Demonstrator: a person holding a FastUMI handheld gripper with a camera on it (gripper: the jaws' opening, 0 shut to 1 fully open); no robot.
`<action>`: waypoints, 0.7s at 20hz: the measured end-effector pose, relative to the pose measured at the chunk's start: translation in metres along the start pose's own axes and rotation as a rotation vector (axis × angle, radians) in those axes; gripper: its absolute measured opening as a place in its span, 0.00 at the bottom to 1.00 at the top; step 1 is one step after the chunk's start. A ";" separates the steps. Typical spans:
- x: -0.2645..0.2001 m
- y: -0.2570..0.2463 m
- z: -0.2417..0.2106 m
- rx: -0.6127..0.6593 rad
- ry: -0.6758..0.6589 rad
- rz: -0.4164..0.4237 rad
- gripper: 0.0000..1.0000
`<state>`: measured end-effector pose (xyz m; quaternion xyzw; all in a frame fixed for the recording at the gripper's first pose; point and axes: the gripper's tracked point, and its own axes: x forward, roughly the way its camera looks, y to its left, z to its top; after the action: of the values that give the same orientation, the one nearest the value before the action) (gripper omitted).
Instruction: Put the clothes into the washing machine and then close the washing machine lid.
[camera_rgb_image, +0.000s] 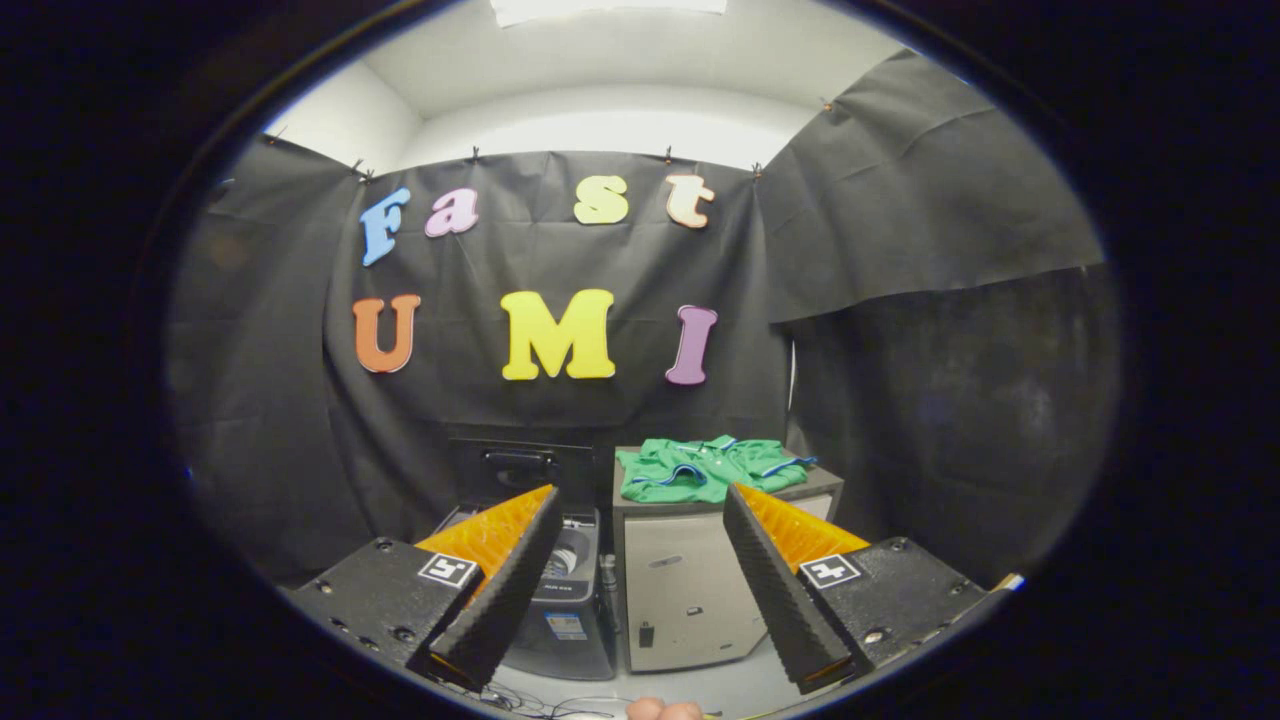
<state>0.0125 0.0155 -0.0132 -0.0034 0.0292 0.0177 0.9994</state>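
A green garment (706, 468) with white and blue trim lies crumpled on top of a small grey cabinet (690, 590), beyond my fingers and a little right of the gap. To the cabinet's left stands a dark top-loading washing machine (572, 610) with its lid (520, 470) raised upright at the back; its drum opening shows just past my left finger. My gripper (640, 505) is open, held well back from both, with nothing between its fingers.
Black cloth walls close in behind and on both sides of the machine and cabinet. A pale floor strip (720, 690) runs in front of them, with thin cables (540, 703) near the machine's foot. Fingertips of a person's hand (663, 710) show low down.
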 end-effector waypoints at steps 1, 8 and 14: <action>0.004 0.001 0.002 -0.007 0.001 0.002 1.00; 0.055 -0.023 0.032 -0.053 -0.005 0.000 1.00; 0.167 -0.065 0.031 -0.029 0.092 0.005 1.00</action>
<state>0.1829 -0.0429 0.0081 -0.0188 0.0750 0.0204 0.9968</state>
